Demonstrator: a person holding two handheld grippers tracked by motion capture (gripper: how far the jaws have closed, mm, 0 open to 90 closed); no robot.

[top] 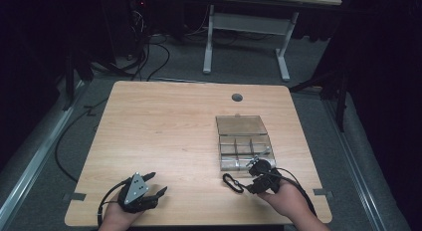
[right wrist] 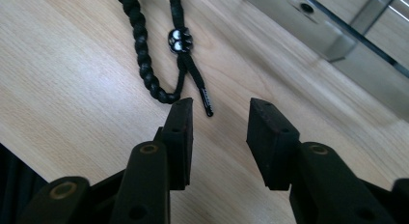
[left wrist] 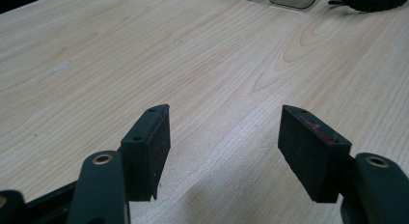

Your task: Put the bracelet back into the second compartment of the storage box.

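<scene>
High view, left to right
Left gripper (top: 160, 192): jaws spread, empty, low over bare wood near the front edge.
Black beaded cord (right wrist: 144, 60): loose on the table, just left of the right gripper (right wrist: 219, 119), whose jaws stand parted, holding nothing.
Clear compartment box (top: 245, 143): lid open, just beyond the cord.
Risk: a pinch may catch only the thin cord tip (it could slip) or drag the loop.
Table (top: 169, 126): pale wood grain, cable grommet at back.
Room: dark; grey floor, cables, white desk legs behind.

Bright table, pitch-black room around it

Overhead light hits the wooden table (top: 174, 131) evenly, the surroundings sink into darkness. Both gripper views are sharp up close, softer far off, with faint shadows under the jaws.
</scene>
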